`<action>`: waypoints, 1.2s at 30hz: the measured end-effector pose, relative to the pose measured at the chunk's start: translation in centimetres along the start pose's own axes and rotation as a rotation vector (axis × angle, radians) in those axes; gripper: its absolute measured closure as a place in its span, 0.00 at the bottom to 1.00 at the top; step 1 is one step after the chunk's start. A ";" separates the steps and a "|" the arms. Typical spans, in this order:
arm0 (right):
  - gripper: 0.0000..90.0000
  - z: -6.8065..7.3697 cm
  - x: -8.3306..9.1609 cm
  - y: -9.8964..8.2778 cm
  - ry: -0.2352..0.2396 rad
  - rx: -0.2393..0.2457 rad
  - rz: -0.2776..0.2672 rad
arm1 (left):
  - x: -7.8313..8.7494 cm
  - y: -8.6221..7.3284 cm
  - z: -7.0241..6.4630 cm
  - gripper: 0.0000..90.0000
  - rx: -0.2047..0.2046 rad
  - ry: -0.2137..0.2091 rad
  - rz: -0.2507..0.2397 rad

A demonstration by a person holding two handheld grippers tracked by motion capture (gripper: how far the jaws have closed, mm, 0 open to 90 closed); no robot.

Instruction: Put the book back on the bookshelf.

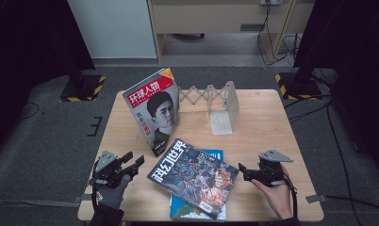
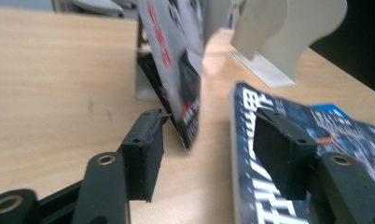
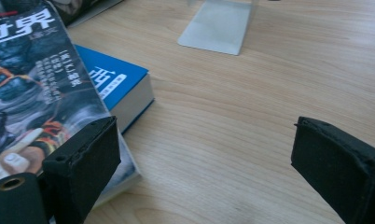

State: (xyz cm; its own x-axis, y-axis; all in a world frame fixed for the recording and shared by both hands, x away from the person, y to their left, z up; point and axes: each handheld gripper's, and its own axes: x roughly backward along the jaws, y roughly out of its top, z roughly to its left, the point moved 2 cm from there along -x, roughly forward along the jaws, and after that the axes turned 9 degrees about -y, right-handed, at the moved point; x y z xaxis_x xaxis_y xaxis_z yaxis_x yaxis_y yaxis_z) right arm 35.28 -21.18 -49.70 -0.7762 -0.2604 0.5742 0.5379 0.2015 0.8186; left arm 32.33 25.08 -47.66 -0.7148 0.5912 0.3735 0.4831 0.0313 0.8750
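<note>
Left gripper: the left gripper (image 1: 132,161) stood at the near left of the table (image 1: 267,122), jaws apart with nothing between the pads, aimed at the left edge of the dark magazine (image 1: 193,177).
Left gripper's aim: in the left gripper view one pad (image 2: 143,151) hung over bare wood and the other sat over the dark magazine's (image 2: 297,154) cover, so the magazine's edge lay roughly in the gap.
Right gripper: the right gripper (image 1: 244,172) waited at the near right, jaws wide apart and empty, pointing toward the magazine's right side and apart from it.
Where the work lay: the dark magazine lay flat and skewed on top of a blue book (image 3: 115,84), near the table's front edge.
Standing magazine: a red-titled magazine (image 1: 153,109) leaned upright against the left end of a folding white book stand (image 1: 220,106) behind it.
Step in hand, as I judged it: picking the dark magazine off the blue book to stand it in the rack.
Doing it well: one jaw should have slid under the overhanging edge and the other above it, closing on the magazine alone and not the blue book.
Support: the right gripper should have steadied or lifted the opposite edge, since a thin magazine would sag.
Risk: the leaning magazine stood close to the left gripper's path; a nudge could have tipped it.
</note>
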 end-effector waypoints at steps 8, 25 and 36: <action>0.09 1.8 -0.1 0.2 0.051 0.022 0.006 | -1.6 -2.6 -1.1 0.43 0.021 -0.055 0.122; 0.09 4.8 -1.3 -0.4 0.128 0.056 0.054 | -4.1 -3.8 -1.5 0.35 0.063 -0.139 0.208; 0.10 5.2 -1.9 -0.7 0.159 0.039 0.069 | -5.3 -4.1 -0.8 0.29 0.142 -0.234 0.232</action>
State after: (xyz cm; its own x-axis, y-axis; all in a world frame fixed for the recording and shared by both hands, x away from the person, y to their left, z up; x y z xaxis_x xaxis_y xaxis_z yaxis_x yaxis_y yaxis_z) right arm 34.65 -15.92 -51.44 -0.6746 -0.3904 0.6265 0.5722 0.2597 0.7779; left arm 33.76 21.17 -53.00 -0.4506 0.7639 0.4619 0.6959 -0.0236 0.7177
